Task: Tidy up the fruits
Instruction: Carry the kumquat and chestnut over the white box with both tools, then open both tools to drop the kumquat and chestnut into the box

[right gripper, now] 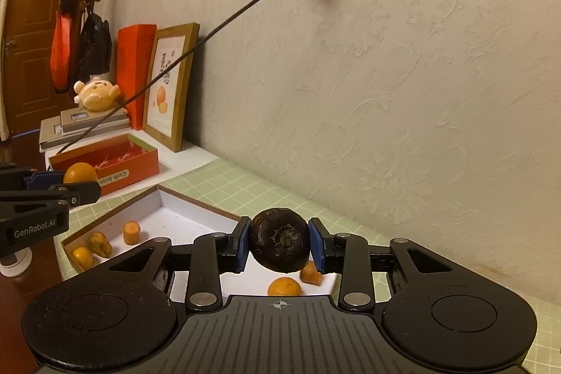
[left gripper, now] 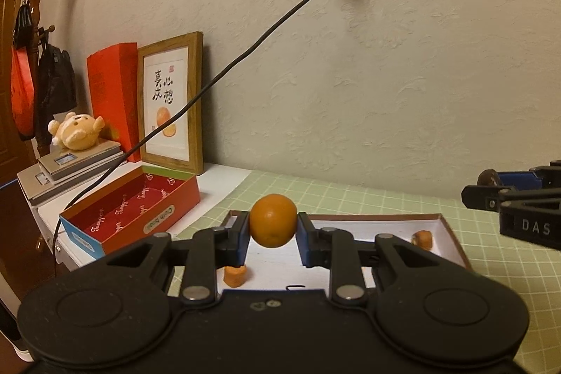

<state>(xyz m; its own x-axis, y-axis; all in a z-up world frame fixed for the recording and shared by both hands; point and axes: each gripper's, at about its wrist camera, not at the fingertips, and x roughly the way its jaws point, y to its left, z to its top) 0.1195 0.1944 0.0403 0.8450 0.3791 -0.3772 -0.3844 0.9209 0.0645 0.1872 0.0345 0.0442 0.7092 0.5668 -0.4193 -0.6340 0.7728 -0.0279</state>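
A: Left gripper (left gripper: 273, 235) clamped on an orange (left gripper: 273, 220), pads pressing both sides, fruit clear of the table (left gripper: 403, 198). Right gripper (right gripper: 279, 245) clamped the same way on a dark round fruit (right gripper: 279, 239), also lifted.

B: What does the next move hinge on?

A: My guess, the red box (left gripper: 140, 216). It sits open at the table's left end, ahead and left of the orange, long axis running away toward the wall. The left hand is the nearer one; the right hand is well apart from it, over the white tray (right gripper: 168, 204).

B: Is the red box holding anything?

A: Nothing visible inside from either view.

B: Counts in the tray?

A: Right view shows two loose oranges, two carrot-like orange chunks (right gripper: 131, 232) and one brownish lump (right gripper: 100, 243) near the tray's left corner. So three oranges and one dark fruit in all. The grippers hide part of the tray floor, so more may be there.
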